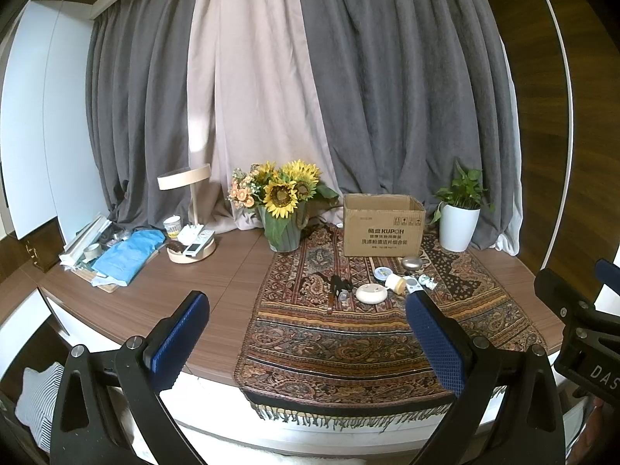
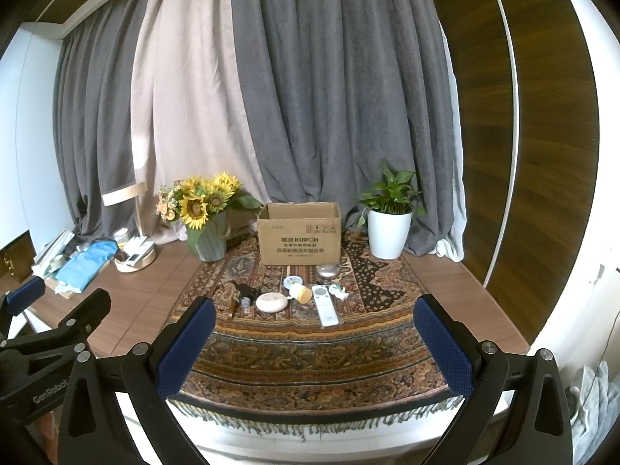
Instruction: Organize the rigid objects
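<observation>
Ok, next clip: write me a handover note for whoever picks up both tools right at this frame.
Left tool: open, holding nothing, hovering at the table's near edge.
Right tool: open, holding nothing, also back from the rug.
Things: remote, round cream case, small jar, silver case, round tin, a figurine and dark bits lie loose on the rug in front of the open box.
Done: nothing visibly packed.
Left: everything, presumably into the box.

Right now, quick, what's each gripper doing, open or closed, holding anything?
Left gripper: open, holding nothing.
Right gripper: open, holding nothing.
</observation>
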A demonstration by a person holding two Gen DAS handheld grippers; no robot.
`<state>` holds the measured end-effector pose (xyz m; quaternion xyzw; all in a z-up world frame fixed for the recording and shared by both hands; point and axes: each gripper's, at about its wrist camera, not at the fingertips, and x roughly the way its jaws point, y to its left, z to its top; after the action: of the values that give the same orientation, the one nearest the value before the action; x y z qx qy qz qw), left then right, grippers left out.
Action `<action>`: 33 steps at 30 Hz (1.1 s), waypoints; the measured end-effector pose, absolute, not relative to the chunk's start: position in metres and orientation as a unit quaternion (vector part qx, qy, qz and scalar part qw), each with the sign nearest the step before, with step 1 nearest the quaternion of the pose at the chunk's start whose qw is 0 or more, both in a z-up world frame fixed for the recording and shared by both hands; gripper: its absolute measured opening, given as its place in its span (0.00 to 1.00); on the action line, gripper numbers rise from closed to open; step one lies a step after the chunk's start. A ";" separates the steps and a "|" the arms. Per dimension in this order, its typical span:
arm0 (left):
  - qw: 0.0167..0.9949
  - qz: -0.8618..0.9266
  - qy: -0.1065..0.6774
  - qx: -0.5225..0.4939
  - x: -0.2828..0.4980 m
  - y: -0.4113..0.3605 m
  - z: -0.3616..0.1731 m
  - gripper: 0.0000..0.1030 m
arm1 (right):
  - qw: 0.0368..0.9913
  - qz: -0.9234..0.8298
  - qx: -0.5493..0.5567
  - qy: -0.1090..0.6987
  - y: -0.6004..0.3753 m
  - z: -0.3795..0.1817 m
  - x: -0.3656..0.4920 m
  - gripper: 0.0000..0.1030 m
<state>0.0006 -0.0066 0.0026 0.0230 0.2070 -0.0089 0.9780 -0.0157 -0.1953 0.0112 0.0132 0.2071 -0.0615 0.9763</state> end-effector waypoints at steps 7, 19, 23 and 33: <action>0.978 -0.008 0.208 0.023 0.002 -0.007 0.001 1.00 | 0.976 -0.062 0.013 0.207 -0.195 0.011 -0.015 1.00; 0.977 -0.010 0.212 0.022 0.018 -0.014 -0.017 1.00 | 0.975 -0.059 0.016 0.213 -0.194 0.006 -0.007 1.00; 0.973 -0.021 0.228 0.013 0.037 -0.024 -0.028 1.00 | 0.974 -0.053 0.013 0.220 -0.200 -0.002 0.010 1.00; 0.968 -0.030 0.251 0.002 0.083 -0.043 -0.053 1.00 | 0.970 -0.031 -0.014 0.242 -0.220 -0.023 0.061 1.00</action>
<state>0.0833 -0.0427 -0.0527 0.0023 0.2510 -0.0296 0.9675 0.0610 -0.2195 -0.0230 -0.0139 0.2420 -0.0310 0.9697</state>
